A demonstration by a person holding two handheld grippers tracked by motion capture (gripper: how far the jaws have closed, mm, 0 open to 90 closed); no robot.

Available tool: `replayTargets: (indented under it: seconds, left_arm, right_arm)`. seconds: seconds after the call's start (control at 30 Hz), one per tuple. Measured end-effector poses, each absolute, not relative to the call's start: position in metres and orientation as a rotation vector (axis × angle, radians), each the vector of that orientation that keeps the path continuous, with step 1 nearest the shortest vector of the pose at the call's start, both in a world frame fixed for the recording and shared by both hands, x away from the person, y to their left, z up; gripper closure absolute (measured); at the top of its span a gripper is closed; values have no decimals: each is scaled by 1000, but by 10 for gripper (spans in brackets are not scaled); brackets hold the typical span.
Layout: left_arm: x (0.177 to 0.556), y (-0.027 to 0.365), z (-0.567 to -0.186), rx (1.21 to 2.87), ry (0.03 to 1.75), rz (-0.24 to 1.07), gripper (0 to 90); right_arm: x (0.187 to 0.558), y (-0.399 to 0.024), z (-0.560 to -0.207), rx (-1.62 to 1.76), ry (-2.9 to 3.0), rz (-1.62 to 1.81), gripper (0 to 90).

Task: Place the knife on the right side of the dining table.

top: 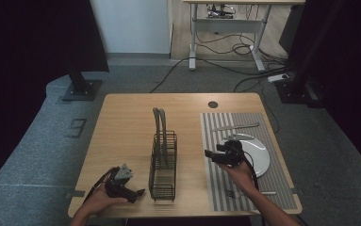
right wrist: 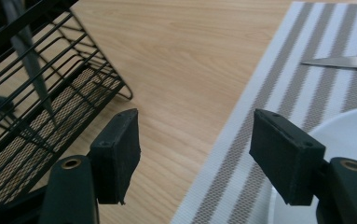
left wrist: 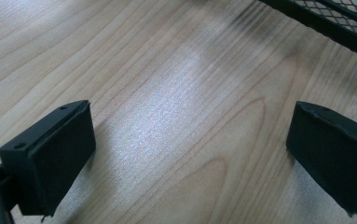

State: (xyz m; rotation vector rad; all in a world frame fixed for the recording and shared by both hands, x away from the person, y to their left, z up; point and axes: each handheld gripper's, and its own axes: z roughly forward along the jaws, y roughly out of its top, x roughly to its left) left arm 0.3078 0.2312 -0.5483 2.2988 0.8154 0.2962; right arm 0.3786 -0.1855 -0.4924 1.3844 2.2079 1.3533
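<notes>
My right gripper jaws spread, empty, over plate rim: ceramic, slippery, breakable; I'd pinch rim. Left gripper jaws spread.

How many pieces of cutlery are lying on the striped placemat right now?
2 that I can make out: a knife at the far end beyond the plate, and a fork at the near end by the right forearm. More may be hidden under the right gripper.

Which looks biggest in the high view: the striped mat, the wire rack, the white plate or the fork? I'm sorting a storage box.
Largest to smallest:
1. striped mat
2. wire rack
3. white plate, partly hidden by the right gripper
4. fork
</notes>
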Motion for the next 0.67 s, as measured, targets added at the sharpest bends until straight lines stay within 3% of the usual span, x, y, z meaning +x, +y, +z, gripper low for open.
replayTargets:
  seconds: [0.67]
  left_arm:
    - [308,231,-548,2299,814,296,10]
  right_arm:
    - [376,-168,-502,1348,2269,1319,322]
